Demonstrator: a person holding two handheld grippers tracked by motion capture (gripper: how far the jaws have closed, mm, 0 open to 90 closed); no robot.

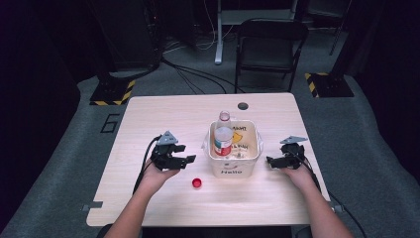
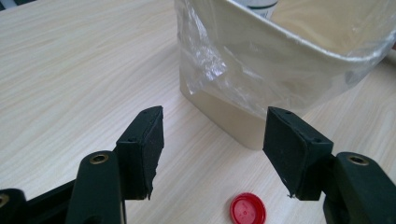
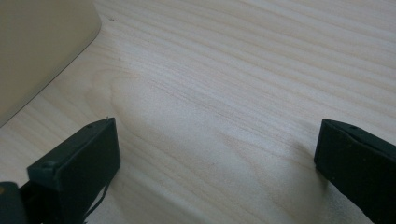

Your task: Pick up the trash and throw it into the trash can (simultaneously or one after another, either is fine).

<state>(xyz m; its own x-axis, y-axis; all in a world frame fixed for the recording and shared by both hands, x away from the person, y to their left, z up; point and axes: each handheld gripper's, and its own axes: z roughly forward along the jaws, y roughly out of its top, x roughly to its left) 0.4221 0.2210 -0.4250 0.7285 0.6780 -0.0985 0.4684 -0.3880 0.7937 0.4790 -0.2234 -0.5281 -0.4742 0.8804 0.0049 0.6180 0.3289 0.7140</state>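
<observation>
A cream bin (image 1: pixel 233 166) lined with clear plastic stands mid-table (image 1: pixel 148 119), a capless bottle (image 1: pixel 223 136) upright inside it. The left gripper (image 1: pixel 182 159) sits left of the bin, jaws spread wide and empty — the red cap (image 1: pixel 197 183) lies on the table just beside it, toward the person. The right gripper (image 1: pixel 275 160) rests right of the bin, jaws also apart, holding nothing.

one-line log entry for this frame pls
left gripper: open, empty | right gripper: open, empty | bottle: uncapped, in bin | red cap: on table, near left gripper
</observation>
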